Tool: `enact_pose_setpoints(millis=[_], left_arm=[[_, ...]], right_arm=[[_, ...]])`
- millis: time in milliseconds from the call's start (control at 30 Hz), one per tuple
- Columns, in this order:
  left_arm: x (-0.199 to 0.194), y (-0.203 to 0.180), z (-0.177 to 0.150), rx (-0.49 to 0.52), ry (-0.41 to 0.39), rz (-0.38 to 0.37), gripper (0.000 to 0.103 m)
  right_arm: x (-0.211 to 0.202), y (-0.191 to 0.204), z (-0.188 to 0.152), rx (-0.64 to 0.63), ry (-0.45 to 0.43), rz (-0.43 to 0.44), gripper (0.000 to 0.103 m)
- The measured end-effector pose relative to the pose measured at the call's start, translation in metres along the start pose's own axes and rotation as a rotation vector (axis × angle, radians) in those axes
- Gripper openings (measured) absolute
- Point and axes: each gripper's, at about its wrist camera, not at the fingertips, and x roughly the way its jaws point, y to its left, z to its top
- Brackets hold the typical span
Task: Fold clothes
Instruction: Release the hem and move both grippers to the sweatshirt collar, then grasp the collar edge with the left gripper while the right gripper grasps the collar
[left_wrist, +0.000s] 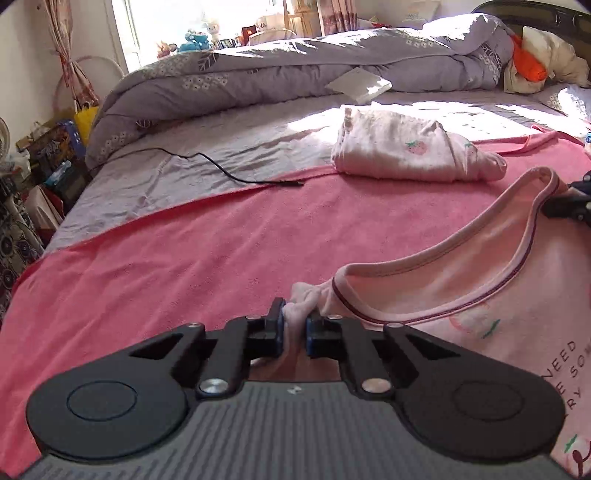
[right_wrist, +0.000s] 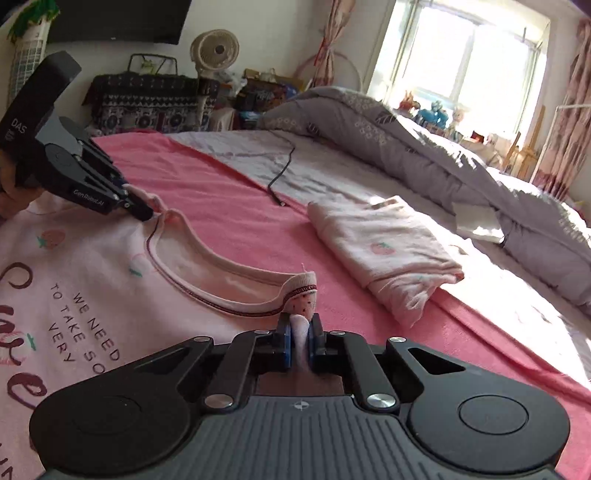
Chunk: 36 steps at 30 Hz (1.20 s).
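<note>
A pale pink T-shirt (left_wrist: 491, 295) with dark printed lettering and strawberry prints lies face up on a pink blanket (left_wrist: 184, 258). My left gripper (left_wrist: 294, 325) is shut on the shirt's shoulder cloth just left of the neckline. My right gripper (right_wrist: 300, 341) is shut on the opposite shoulder, beside the collar (right_wrist: 236, 273). In the right wrist view the left gripper (right_wrist: 147, 214) shows at the far left, pinching the T-shirt (right_wrist: 74, 266). A folded pink garment (left_wrist: 402, 151) (right_wrist: 388, 247) with strawberry prints lies farther up the bed.
A grey flowered quilt (left_wrist: 277, 70) is heaped along the far side of the bed. A black cable (left_wrist: 221, 170) (right_wrist: 284, 166) lies across the grey sheet. An orange item and cream cloth (left_wrist: 532, 62) sit by the headboard. Bags, a fan (right_wrist: 214, 50) and clutter stand beyond the bed's foot.
</note>
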Motion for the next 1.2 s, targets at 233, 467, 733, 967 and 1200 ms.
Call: enact_pose_setpoints(millis=[233, 467, 733, 967, 1200], left_arm=[[0.039, -0.015, 0.014, 0.097, -0.013, 0.138, 0.014], [0.038, -0.025, 0.005, 0.165, -0.044, 0.193, 0.013], [0.034, 0.031, 0.004, -0.032, 0.041, 0.027, 0.042], [0.040, 0.061, -0.004, -0.147, 0.120, -0.166, 0.061], [0.028, 0.048, -0.002, -0.077, 0.078, -0.110, 0.068]], right_arm=[[0.055, -0.005, 0.007, -0.004, 0.036, -0.068, 0.010], [0.067, -0.017, 0.001, 0.007, 0.014, -0.255, 0.002], [0.051, -0.097, 0.006, 0.304, 0.103, 0.130, 0.047], [0.066, -0.084, -0.024, 0.293, 0.292, 0.293, 0.064], [0.036, -0.046, -0.029, 0.188, 0.221, 0.206, 0.017]])
